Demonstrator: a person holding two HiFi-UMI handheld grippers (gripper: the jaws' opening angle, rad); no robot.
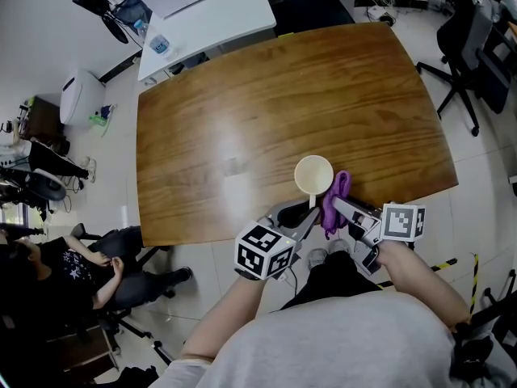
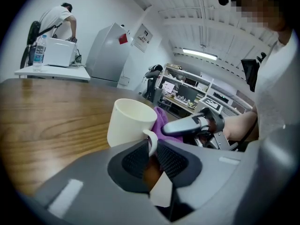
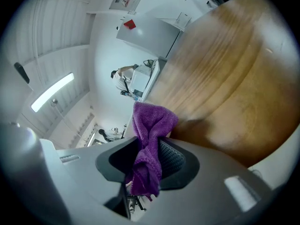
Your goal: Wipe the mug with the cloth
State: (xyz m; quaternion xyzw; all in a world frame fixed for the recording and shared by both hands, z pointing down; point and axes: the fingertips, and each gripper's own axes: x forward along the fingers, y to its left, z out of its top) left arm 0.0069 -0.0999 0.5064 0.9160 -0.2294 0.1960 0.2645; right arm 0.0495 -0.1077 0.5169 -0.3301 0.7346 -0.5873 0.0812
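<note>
A cream mug (image 1: 313,175) stands upright near the front edge of the wooden table (image 1: 242,111). My left gripper (image 1: 304,217) is shut on the mug's handle (image 2: 151,141), with the mug's body (image 2: 130,123) just beyond the pads. My right gripper (image 1: 338,207) is shut on a purple cloth (image 1: 336,201), which bunches between its pads (image 3: 146,161) and sticks out ahead. The cloth (image 2: 161,122) rests against the mug's right side, touching it or nearly so.
A white table (image 1: 202,10) with a box and a water bottle (image 1: 159,45) stands behind the wooden one. Office chairs (image 1: 468,55) are at the right and lower left. A person (image 2: 54,20) stands at the far table.
</note>
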